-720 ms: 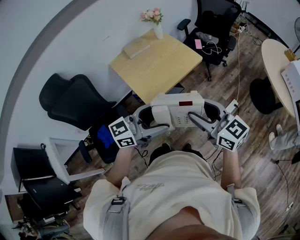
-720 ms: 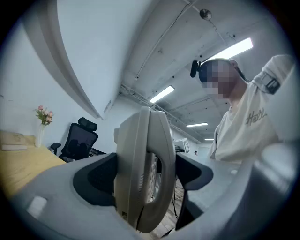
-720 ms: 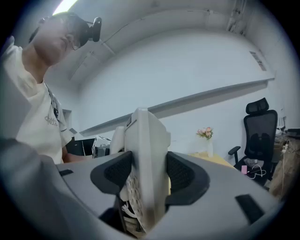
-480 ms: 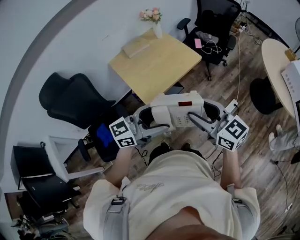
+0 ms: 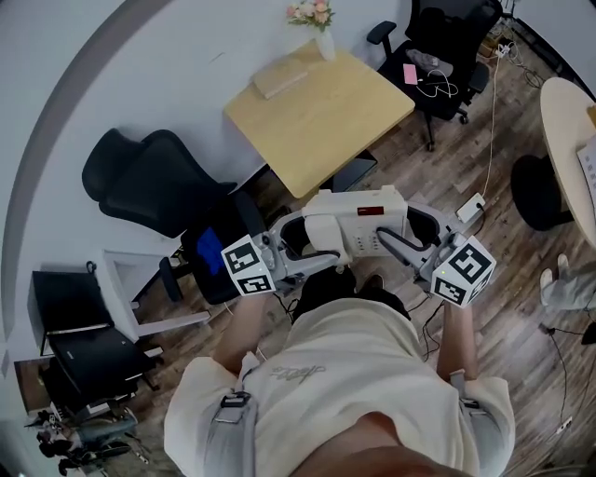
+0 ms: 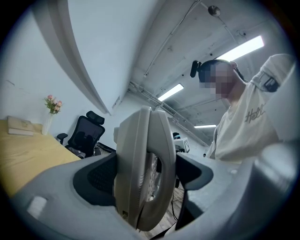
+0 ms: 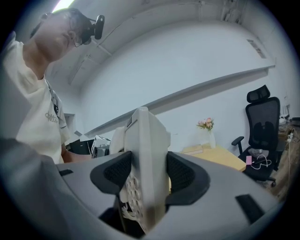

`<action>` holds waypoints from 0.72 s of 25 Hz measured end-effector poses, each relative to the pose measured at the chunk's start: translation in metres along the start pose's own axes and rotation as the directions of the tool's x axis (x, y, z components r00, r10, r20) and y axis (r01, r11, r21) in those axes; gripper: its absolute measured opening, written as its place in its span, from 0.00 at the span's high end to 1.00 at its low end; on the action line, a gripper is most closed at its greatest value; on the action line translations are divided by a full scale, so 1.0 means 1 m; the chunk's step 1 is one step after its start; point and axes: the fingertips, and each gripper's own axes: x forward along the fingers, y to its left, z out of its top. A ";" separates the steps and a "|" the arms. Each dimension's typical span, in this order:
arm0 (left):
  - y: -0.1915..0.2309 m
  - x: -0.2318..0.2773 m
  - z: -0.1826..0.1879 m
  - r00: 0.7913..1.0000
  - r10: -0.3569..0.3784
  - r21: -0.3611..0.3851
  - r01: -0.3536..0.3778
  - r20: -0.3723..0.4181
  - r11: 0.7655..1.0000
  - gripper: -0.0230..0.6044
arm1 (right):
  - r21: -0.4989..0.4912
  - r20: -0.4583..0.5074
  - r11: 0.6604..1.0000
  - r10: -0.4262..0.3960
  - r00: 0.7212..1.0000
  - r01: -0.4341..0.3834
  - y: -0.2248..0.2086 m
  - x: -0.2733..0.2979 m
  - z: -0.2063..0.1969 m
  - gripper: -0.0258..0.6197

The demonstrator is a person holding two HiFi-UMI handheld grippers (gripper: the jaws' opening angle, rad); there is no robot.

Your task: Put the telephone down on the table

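Note:
A beige desk telephone hangs in the air in front of the person's chest, above the wooden floor. My left gripper is shut on its left end, where the handset sits pinched between the dark pads. My right gripper is shut on its right end, pads pressing both sides of the keypad body. The square wooden table stands just beyond the telephone, by the white wall. Both grippers point level, towards each other.
On the table's far edge are a vase of flowers and a flat book. A black office chair stands to the table's left, another to its right. A round table's edge shows far right, and a cable crosses the floor.
The head view has shifted a little, so the table and chairs sit slightly differently in frame. The telephone stays held between both grippers in the same place before the chest.

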 end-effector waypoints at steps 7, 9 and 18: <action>0.056 0.003 0.002 1.000 0.006 -0.049 -0.006 -0.002 0.999 0.36 | 0.043 -0.040 0.999 -0.003 0.999 0.005 -0.043 0.036 -0.006 0.62; 0.075 0.006 0.007 1.000 0.005 -0.061 -0.005 0.008 0.998 0.36 | 0.045 -0.060 0.999 -0.003 0.998 0.005 -0.059 0.049 -0.003 0.62; 0.171 0.013 0.062 0.997 -0.019 -0.054 0.024 0.081 0.998 0.36 | -0.008 -0.112 1.000 -0.020 0.994 0.019 -0.130 0.121 0.044 0.62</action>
